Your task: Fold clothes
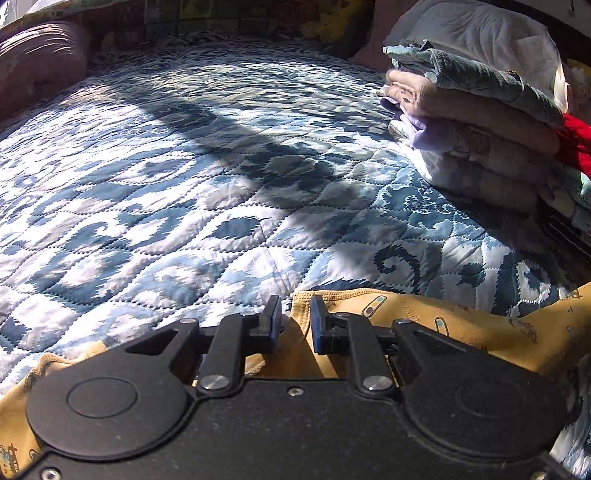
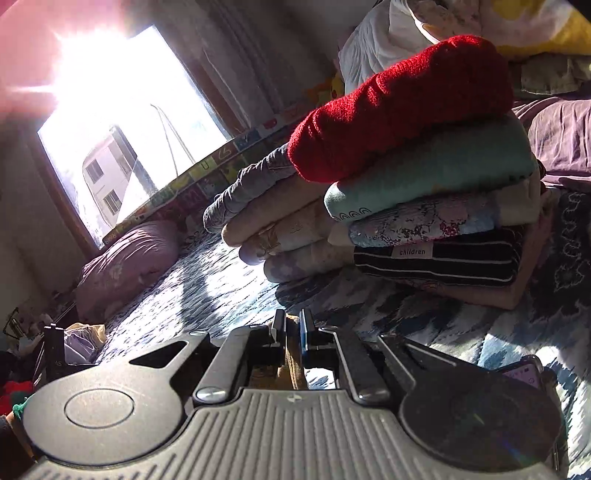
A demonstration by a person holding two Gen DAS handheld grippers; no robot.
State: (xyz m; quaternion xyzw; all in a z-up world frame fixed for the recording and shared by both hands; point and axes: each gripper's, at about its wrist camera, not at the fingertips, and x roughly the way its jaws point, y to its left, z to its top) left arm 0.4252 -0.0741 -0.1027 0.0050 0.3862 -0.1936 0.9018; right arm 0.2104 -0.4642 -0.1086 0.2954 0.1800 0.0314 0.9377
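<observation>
A mustard-yellow printed garment (image 1: 461,325) lies on the blue-and-white quilted bedspread (image 1: 166,184) at the near edge, running under my left gripper (image 1: 295,321). A raised fold of it sits pinched between the left jaws, which stand narrowly apart. In the right wrist view my right gripper (image 2: 292,328) is shut on a strip of the same yellow garment (image 2: 295,365), low over the bedspread (image 2: 207,291). A stack of folded clothes (image 1: 472,122) rests on the bed to the right of the left gripper. It stands just ahead of the right gripper as the stack (image 2: 406,206), topped by a red knit (image 2: 399,107).
A mauve pillow (image 1: 37,62) lies at the far left of the bed, seen also as the pillow (image 2: 125,258) below a bright window (image 2: 122,122). White bedding (image 1: 480,33) is heaped behind the stack. A phone (image 2: 524,371) lies on the quilt at the right. A dark rack with clothes (image 2: 55,350) stands beside the bed.
</observation>
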